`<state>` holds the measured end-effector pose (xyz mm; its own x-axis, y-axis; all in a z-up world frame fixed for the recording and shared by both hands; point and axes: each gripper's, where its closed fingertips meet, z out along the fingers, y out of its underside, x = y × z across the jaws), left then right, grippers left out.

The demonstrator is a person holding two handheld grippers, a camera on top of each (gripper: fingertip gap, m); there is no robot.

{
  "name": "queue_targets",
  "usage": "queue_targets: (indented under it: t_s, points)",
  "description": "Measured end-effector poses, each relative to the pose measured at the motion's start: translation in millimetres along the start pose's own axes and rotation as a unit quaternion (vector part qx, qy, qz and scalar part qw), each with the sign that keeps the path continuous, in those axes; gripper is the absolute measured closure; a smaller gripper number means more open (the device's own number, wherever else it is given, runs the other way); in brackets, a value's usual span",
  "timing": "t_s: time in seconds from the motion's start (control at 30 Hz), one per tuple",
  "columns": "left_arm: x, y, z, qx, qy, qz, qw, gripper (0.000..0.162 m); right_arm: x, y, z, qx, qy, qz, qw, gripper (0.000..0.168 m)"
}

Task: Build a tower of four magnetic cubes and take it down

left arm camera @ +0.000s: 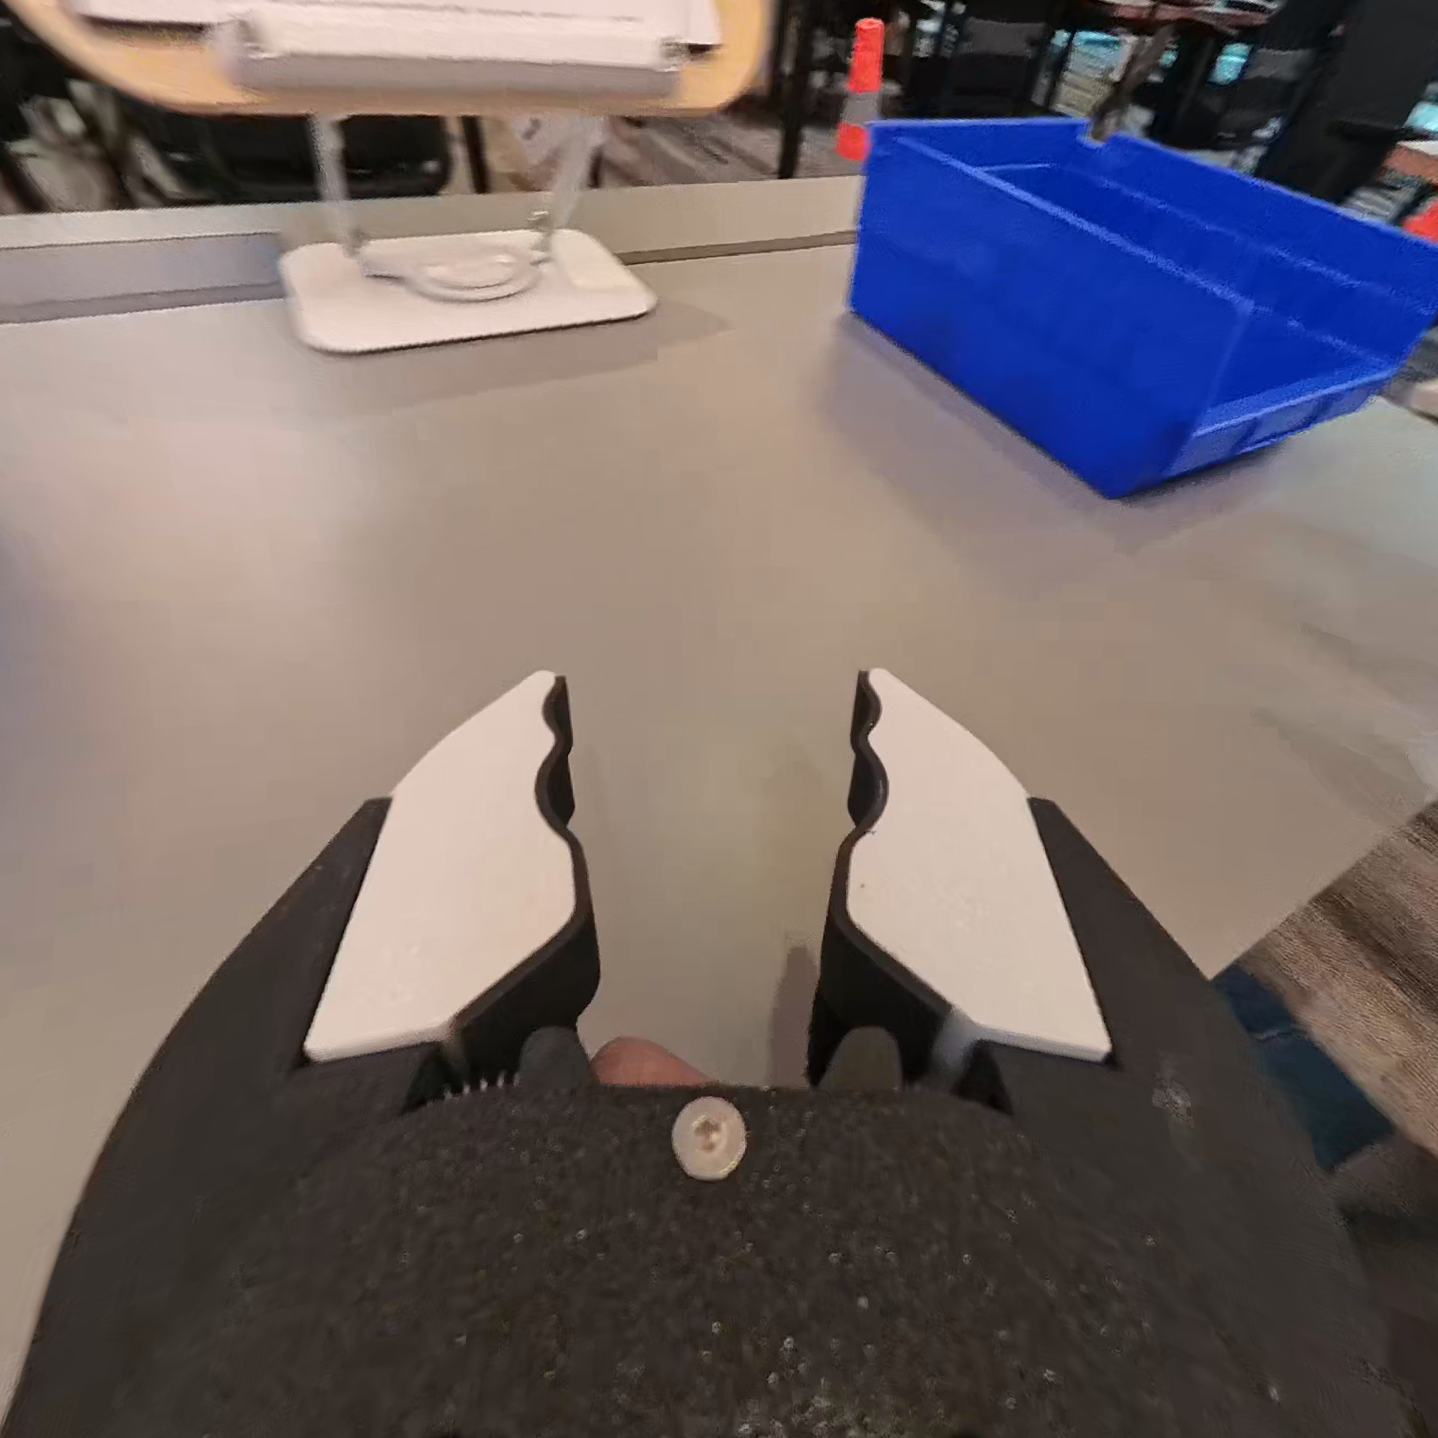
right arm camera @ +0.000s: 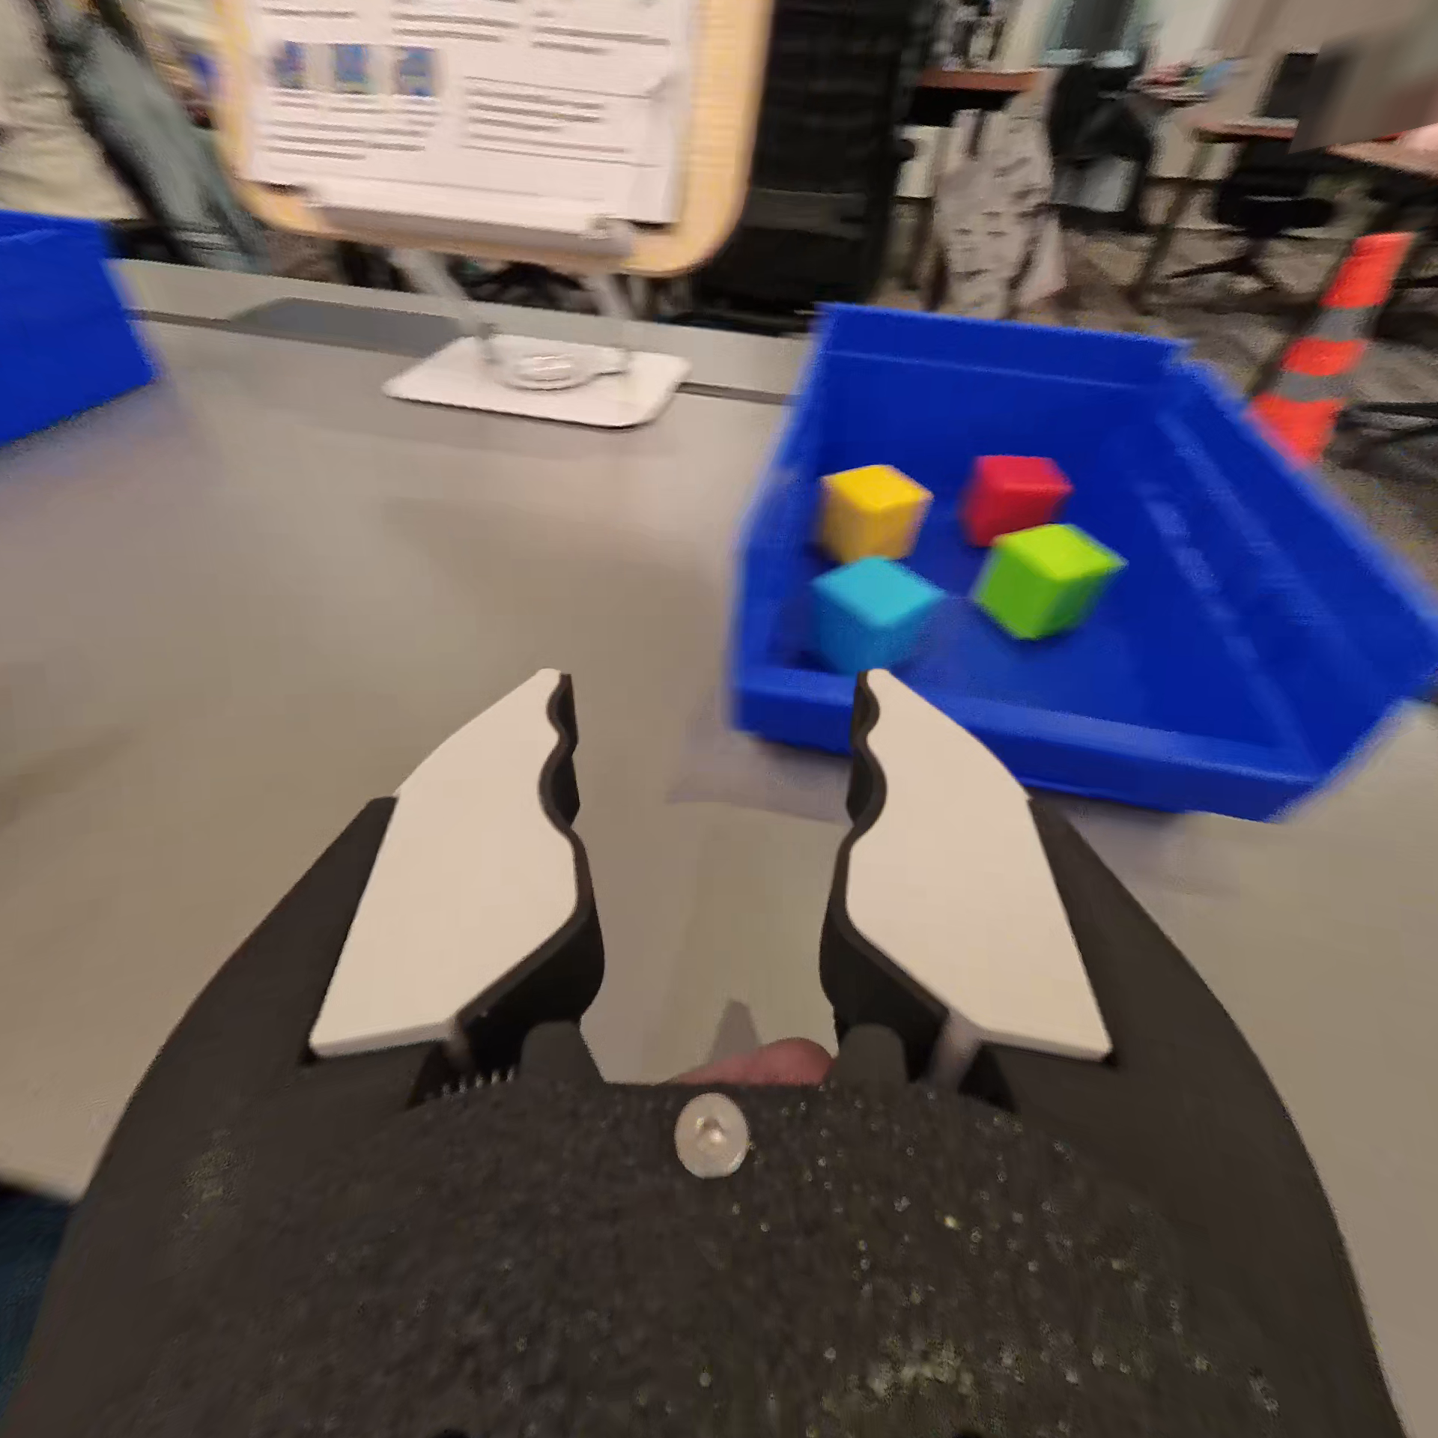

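Both grippers — left gripper [left arm camera: 712, 685] and right gripper [right arm camera: 712, 685] — have their tongs apart and hold nothing; four cubes [right arm camera: 871, 611] wait in the blue bin [right arm camera: 1167, 747], probably for the first pick.

A grey table [right arm camera: 389, 622] carries a blue bin [right arm camera: 1284, 591] at two o'clock, a white stand base [right arm camera: 622, 389] at twelve, another blue bin [right arm camera: 54, 327] at ten.

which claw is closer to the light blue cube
Right. The right claw is open just short of the bin holding the light blue cube. The left claw shows no cube nearby.
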<state>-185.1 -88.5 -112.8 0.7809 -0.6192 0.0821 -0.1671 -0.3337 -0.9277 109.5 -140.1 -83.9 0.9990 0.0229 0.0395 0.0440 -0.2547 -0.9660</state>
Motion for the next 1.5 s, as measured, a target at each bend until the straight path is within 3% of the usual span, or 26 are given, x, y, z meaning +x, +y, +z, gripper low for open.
queue_targets:
  t_s: [0.2, 0.3, 0.43, 0.57, 0.63, 0.8, 0.93, 1.23, 1.5]
  points:
    - [152.9, -45.4, 94.3, -0.002, 0.105, 0.09, 0.99, 0.091, 140.3, -8.9, 5.1, -0.03, 0.138, 0.025, 0.99, 0.097]
    - [217.3, -58.7, 149.3, -0.01, 0.118, 0.073, 0.99, 0.092, 188.8, -7.9, 16.6, -0.038, 0.19, 0.039, 0.98, 0.098]
    - [230.9, -66.4, 211.3, -0.018, 0.036, 0.042, 0.998, 0.096, 207.2, -0.1, 44.0, -0.037, 0.162, 0.105, 0.98, 0.102]
    - [217.3, -56.1, 234.7, -0.053, -0.009, -0.042, 0.998, 0.122, 207.1, 12.2, 70.8, -0.054, 0.14, 0.111, 0.982, 0.106]
    - [215.6, -55.3, 238.6, -0.051, -0.004, -0.06, 0.997, 0.14, 207.7, 20.6, 80.2, -0.072, 0.135, 0.116, 0.981, 0.11]
    - [208.4, -56.1, 237.8, -0.043, -0.036, -0.054, 0.997, 0.148, 198.4, 24.6, 86.3, -0.064, 0.127, 0.154, 0.978, 0.129]
    - [195.5, -56.8, 234.2, -0.046, -0.061, -0.064, 0.995, 0.157, 192.0, 27.2, 71.3, -0.039, 0.142, 0.206, 0.967, 0.162]
    - [169.1, -48.5, 200.8, -0.063, -0.057, -0.064, 0.994, 0.159, 144.0, 19.9, 46.6, -0.051, 0.16, 0.184, 0.968, 0.163]
    - [84.3, -46.1, 111.7, -0.038, -0.111, -0.044, 0.992, 0.159, 28.2, -2.9, 47.6, -0.032, 0.099, 0.159, 0.982, 0.163]
